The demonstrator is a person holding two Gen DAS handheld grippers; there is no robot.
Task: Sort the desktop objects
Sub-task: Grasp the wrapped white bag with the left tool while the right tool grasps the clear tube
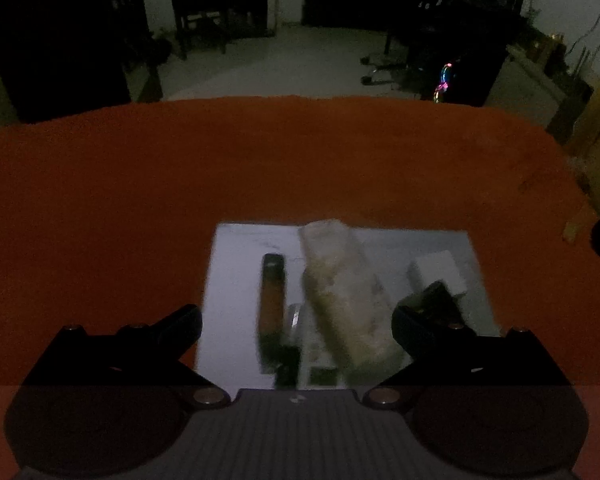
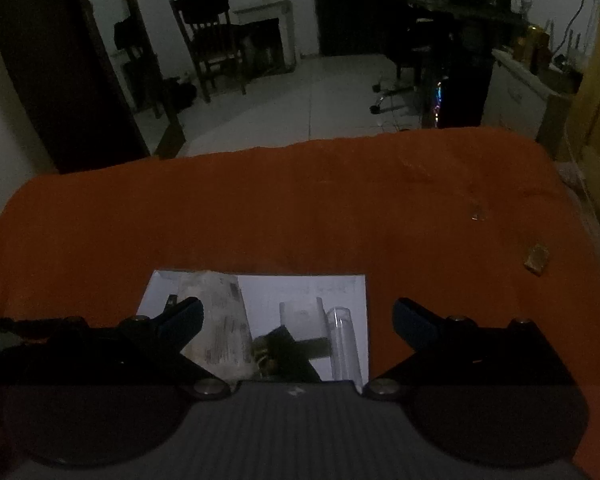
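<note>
A white sheet (image 1: 244, 264) lies on the orange cloth (image 1: 260, 168). On it in the left wrist view are a dark pen-like stick (image 1: 272, 300), a pale crumpled bag or roll (image 1: 346, 296), a white block (image 1: 438, 272) and a dark clip-like object (image 1: 436, 298). My left gripper (image 1: 296, 322) is open above the sheet's near part, empty. In the right wrist view the sheet (image 2: 300, 288) holds the pale roll (image 2: 220, 320), a clear bracket (image 2: 302, 314), a clear tube (image 2: 342, 340) and a dark clip (image 2: 284, 350). My right gripper (image 2: 298, 316) is open above them, empty.
The orange cloth (image 2: 300, 208) covers the table to its far edge. Small scraps (image 2: 536, 258) lie at its right side. Beyond are a dim room with a wooden chair (image 2: 208, 36), an office chair (image 2: 404, 52) and a lit computer case (image 2: 440, 96).
</note>
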